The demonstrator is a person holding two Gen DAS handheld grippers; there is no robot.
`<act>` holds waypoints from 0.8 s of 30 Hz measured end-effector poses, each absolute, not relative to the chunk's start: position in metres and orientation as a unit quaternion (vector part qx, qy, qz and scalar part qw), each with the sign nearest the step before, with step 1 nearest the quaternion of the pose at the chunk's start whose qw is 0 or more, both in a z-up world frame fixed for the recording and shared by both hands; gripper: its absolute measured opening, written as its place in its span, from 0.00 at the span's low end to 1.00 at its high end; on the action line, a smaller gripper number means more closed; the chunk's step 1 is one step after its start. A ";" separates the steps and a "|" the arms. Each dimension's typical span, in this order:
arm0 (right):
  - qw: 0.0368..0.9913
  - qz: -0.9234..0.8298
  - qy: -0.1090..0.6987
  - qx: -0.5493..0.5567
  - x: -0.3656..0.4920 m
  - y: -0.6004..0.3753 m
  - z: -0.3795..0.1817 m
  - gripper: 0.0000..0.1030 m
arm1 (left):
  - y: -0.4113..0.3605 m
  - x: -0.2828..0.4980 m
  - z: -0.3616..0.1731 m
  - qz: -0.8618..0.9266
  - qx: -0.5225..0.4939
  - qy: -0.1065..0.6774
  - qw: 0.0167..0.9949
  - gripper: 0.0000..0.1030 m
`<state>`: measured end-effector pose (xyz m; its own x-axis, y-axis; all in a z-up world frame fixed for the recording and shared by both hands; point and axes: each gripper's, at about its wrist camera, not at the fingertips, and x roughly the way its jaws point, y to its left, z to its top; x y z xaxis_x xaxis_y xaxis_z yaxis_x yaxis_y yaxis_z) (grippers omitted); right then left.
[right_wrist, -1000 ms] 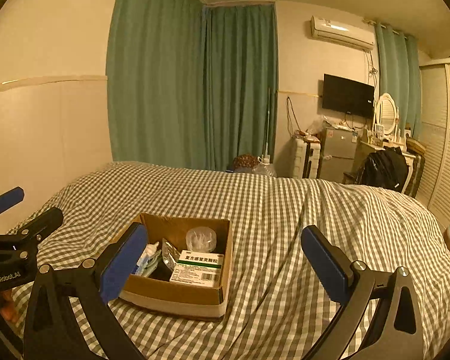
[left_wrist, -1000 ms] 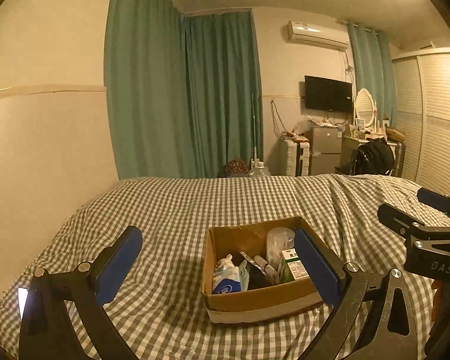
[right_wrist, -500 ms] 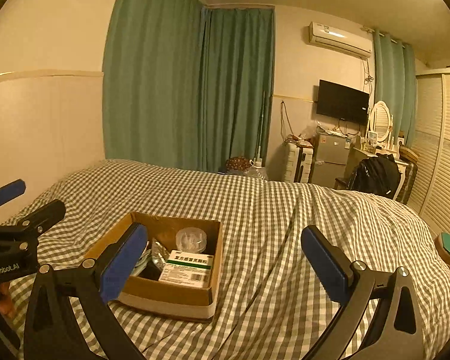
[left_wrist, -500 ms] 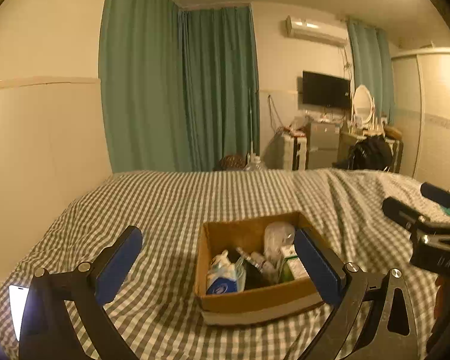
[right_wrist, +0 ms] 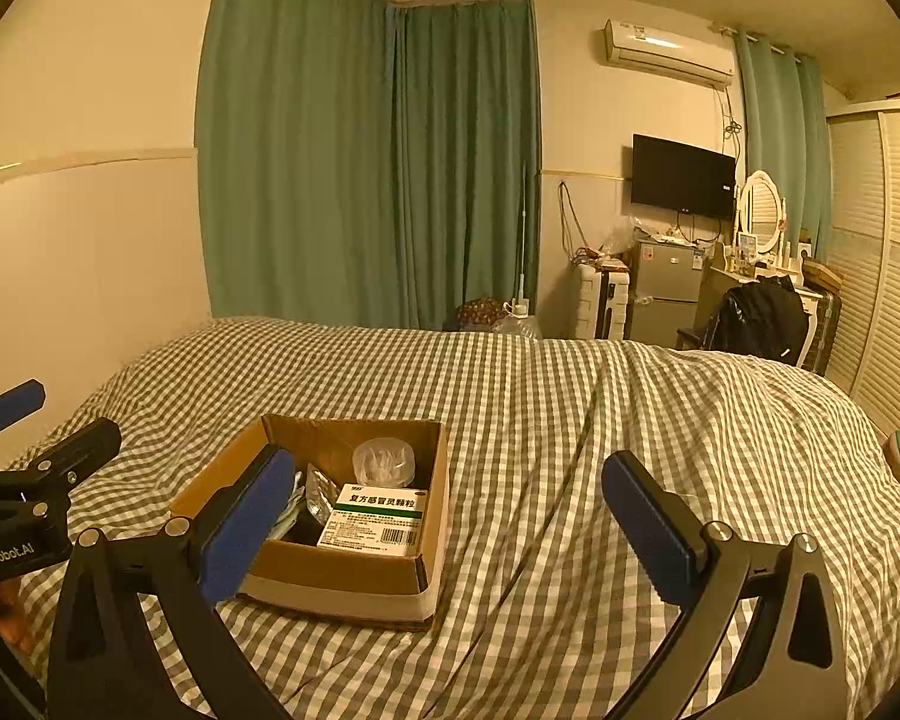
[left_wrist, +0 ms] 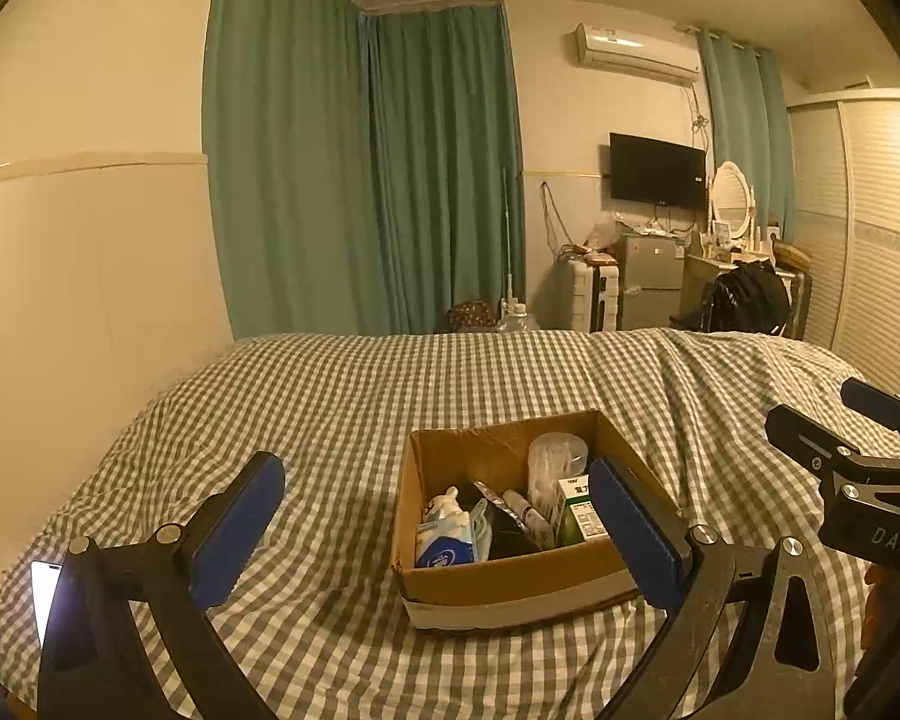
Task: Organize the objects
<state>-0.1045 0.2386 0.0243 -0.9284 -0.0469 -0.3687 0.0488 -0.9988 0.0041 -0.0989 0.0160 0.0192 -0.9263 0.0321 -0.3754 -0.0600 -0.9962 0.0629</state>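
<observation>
At the far left of my left wrist view, low in the frame, one lit phone screen lies on the checked bed cover. My left gripper hangs over the bed with its jaws spread wide and nothing between them; I count two blue pads, one lower left, one lower right of centre. Between them, slightly right of the frame's middle, sits the one cardboard box, open-topped, resting on the cover. Inside I count, left to right: one blue-and-white pack, one dark foil sachet, one clear plastic tub at the back, and one green-and-white medicine carton against the right wall. There may be more underneath; I cannot tell. At the right edge of this view my other tool shows, black with a blue tip.

In my right wrist view the same box lies lower left of centre, the medicine carton flat at its near right corner and the tub behind it. My right gripper also has its jaws spread wide, empty, its left pad overlapping the box's left wall in the picture. In the upper right there are one television, one air conditioner and one oval mirror.
</observation>
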 end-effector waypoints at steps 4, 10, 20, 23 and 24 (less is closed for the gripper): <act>0.029 -0.982 0.002 0.185 -0.104 0.238 0.025 1.00 | 0.017 -0.100 0.020 0.981 -0.191 0.036 0.023 1.00; 0.026 -0.982 0.000 0.187 -0.106 0.239 0.022 1.00 | 0.018 -0.100 0.022 0.981 -0.190 0.038 0.021 1.00; 0.028 -0.982 0.003 0.187 -0.106 0.237 0.022 1.00 | 0.015 -0.100 0.023 0.981 -0.192 0.033 0.019 1.00; 0.029 -0.982 0.003 0.188 -0.107 0.236 0.021 1.00 | 0.015 -0.101 0.023 0.981 -0.192 0.033 0.018 1.00; 0.028 -0.982 0.002 0.188 -0.107 0.236 0.021 1.00 | 0.015 -0.100 0.023 0.981 -0.192 0.033 0.018 1.00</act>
<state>-0.1068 0.2360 0.0206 -0.9276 -0.0550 -0.3694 0.0566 -0.9984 0.0064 -0.1004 0.0147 0.0229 -0.9255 0.0222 -0.3781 -0.0477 -0.9972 0.0584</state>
